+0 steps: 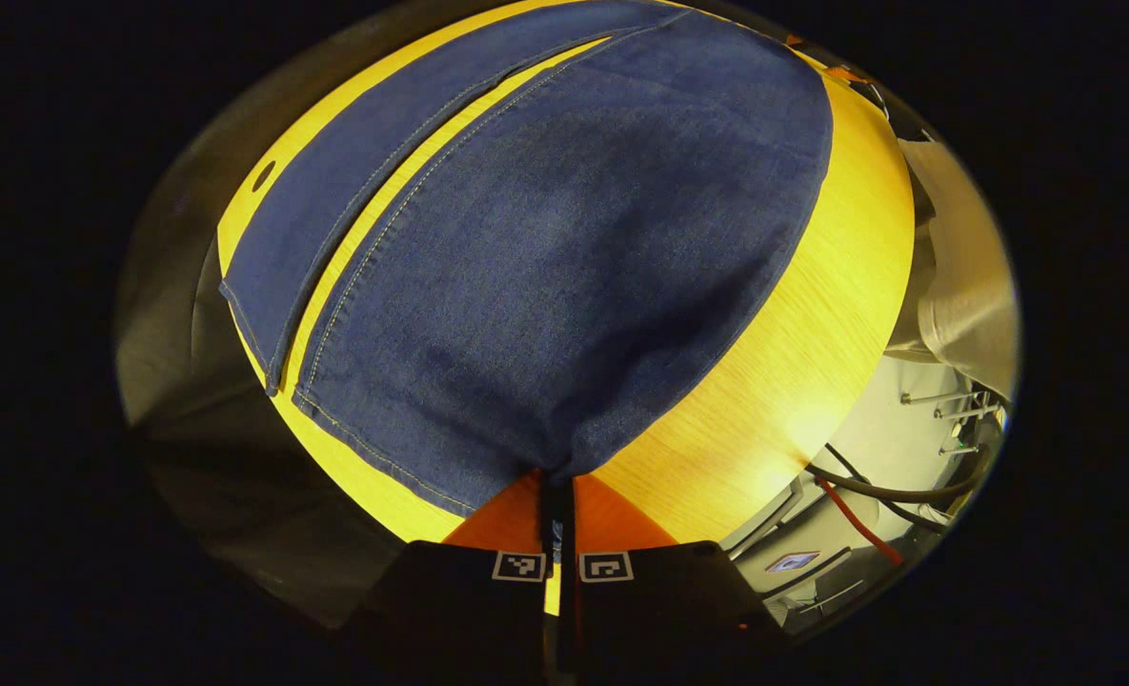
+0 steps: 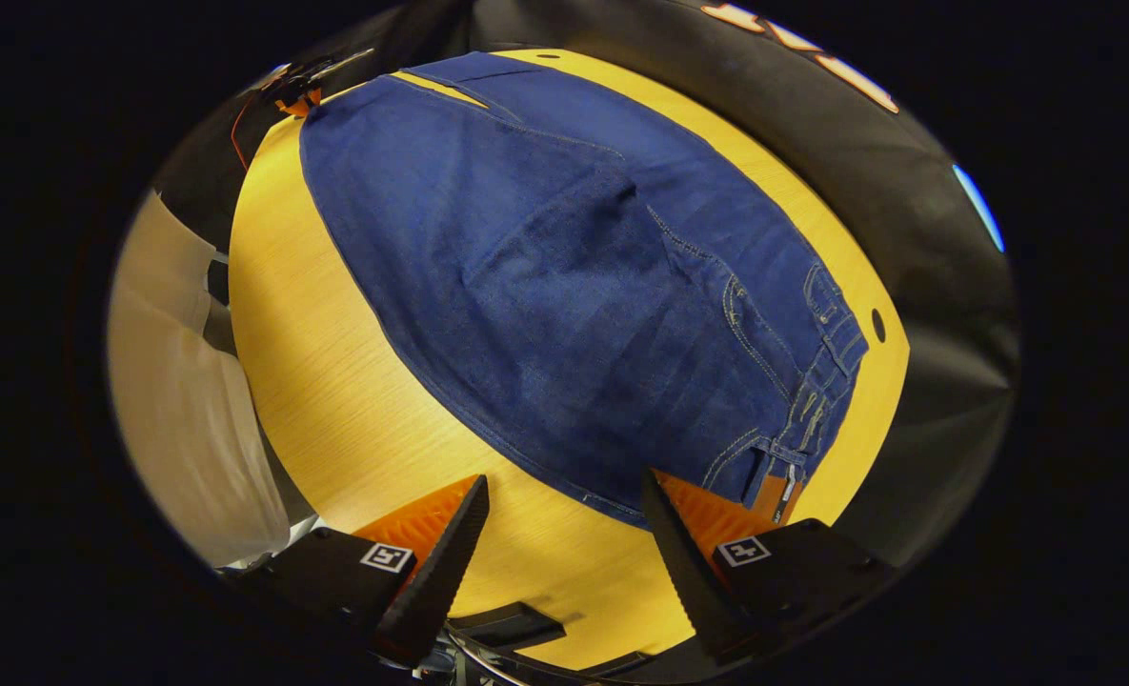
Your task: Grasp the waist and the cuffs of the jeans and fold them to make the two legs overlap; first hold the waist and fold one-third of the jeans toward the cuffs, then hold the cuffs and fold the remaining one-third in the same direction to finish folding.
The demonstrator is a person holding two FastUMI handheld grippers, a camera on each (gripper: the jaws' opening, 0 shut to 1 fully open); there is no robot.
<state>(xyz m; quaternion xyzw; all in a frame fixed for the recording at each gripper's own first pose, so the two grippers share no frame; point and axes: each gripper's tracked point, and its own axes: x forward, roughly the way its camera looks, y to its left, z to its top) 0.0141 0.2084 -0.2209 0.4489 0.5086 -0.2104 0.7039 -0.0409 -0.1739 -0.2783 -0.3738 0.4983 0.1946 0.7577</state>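
Note:
Dark blue jeans lie flat on a yellow wooden table, their two legs side by side with a narrow strip of table between them. My left gripper is shut on the near leg's cuff corner, where the denim bunches into the closed fingers. In the right gripper view the jeans show their waistband with belt loops at the right. My right gripper stands open at the near edge below the waist, its right finger against the denim's hem. The left gripper shows far off at the cuff end.
A person in light clothing stands by the table's long side. Cables and gear lie beyond the table corner. A round hole is cut in the tabletop beside the waistband. Black cloth walls close the far side.

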